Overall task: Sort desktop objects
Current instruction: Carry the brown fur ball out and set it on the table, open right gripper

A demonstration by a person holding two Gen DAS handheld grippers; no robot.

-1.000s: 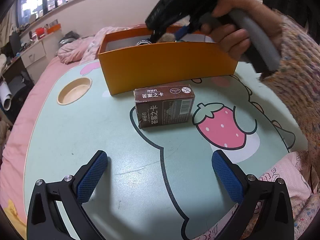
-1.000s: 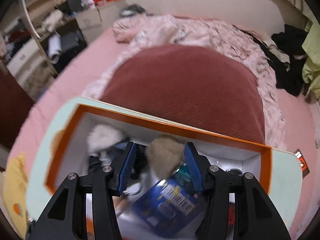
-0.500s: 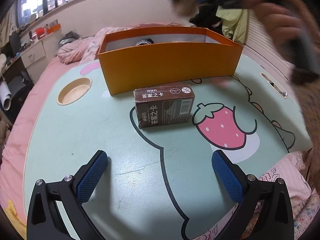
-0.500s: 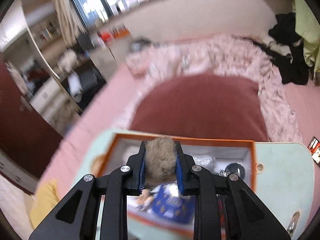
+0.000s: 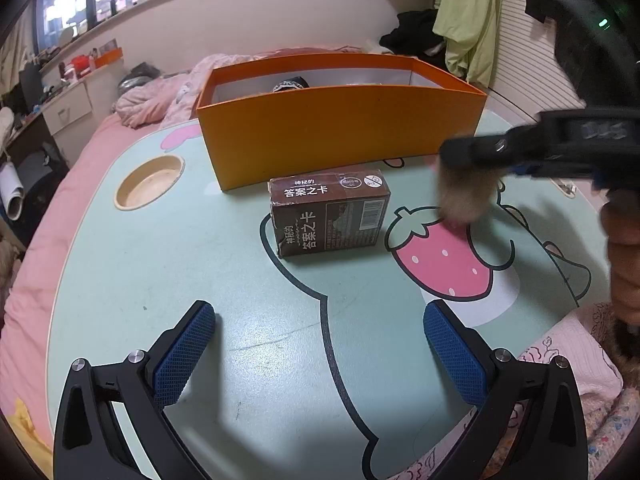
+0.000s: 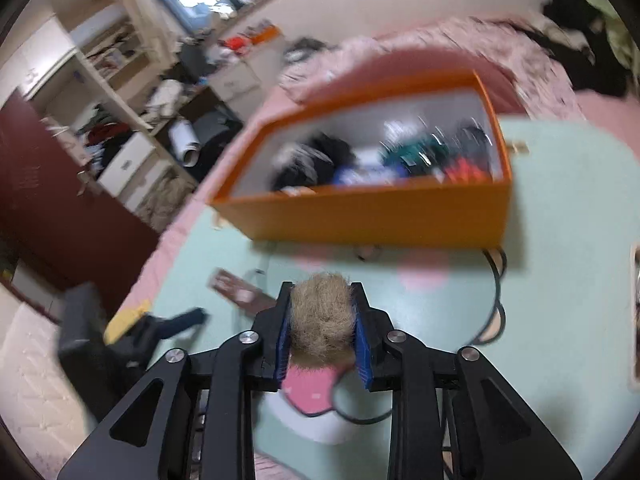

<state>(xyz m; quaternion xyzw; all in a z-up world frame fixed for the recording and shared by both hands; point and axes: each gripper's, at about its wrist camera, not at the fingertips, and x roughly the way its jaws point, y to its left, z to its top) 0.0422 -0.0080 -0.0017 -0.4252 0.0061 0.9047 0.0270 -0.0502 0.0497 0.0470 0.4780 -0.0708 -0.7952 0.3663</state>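
Note:
My right gripper holds a tan fur ball between its blue pads, and its jaws are opening slightly. In the left wrist view the fur ball hangs just over the strawberry print, right of the brown card box, with the right gripper blurred above it. The orange box stands behind, and several small items lie inside the orange box. My left gripper stays open and empty over the table's near side.
The mint-green lap table has a round cup hollow at its left. It rests on a pink bed. A person's hand and knitted sleeve are at the right edge. Shelves and drawers stand far left.
The right gripper closed on the fur ball inside the orange box, lifted it out and carried it to the table in front, right of the brown box. The left gripper has not moved.

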